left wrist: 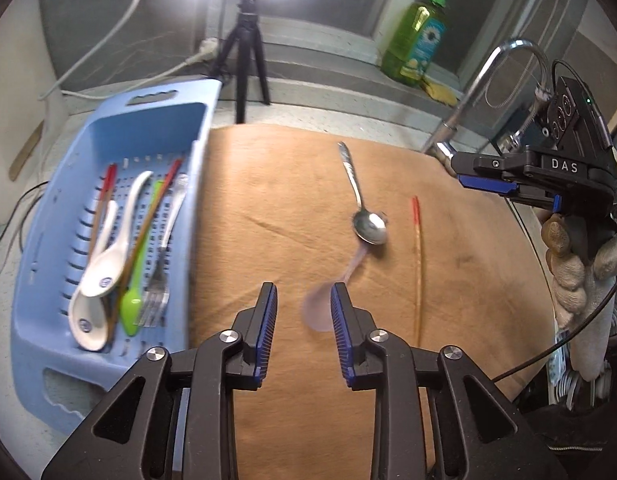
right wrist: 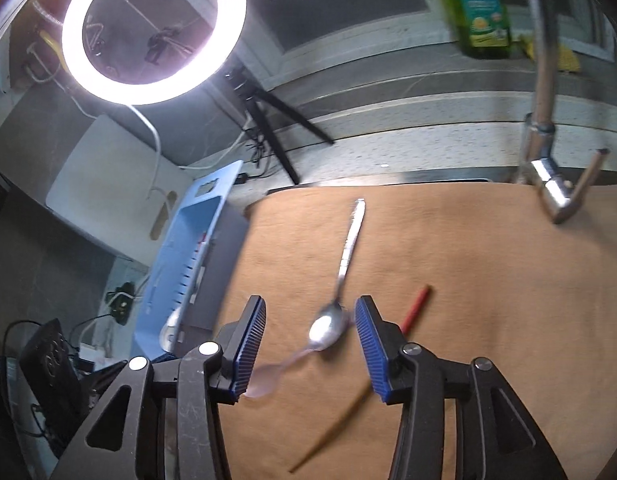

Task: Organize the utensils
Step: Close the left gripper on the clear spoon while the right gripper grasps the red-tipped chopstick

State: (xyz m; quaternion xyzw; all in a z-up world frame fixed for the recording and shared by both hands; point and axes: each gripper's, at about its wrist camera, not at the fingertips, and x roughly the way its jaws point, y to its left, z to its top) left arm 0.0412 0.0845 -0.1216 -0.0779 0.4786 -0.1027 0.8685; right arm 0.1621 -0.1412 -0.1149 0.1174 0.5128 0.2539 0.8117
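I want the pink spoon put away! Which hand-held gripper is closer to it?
Left. The left hand-held gripper is right beside the pink spoon; the right hand-held gripper sits farther off, nearer the metal spoon.

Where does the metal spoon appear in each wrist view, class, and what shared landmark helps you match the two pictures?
Left wrist view: the metal spoon lies on the brown cloth, right of centre, bowl nearest the camera.
Right wrist view: the metal spoon lies at centre, its bowl between the open fingers of the right gripper.
Shared landmark: the red-tipped chopstick, just right of the spoon in both.
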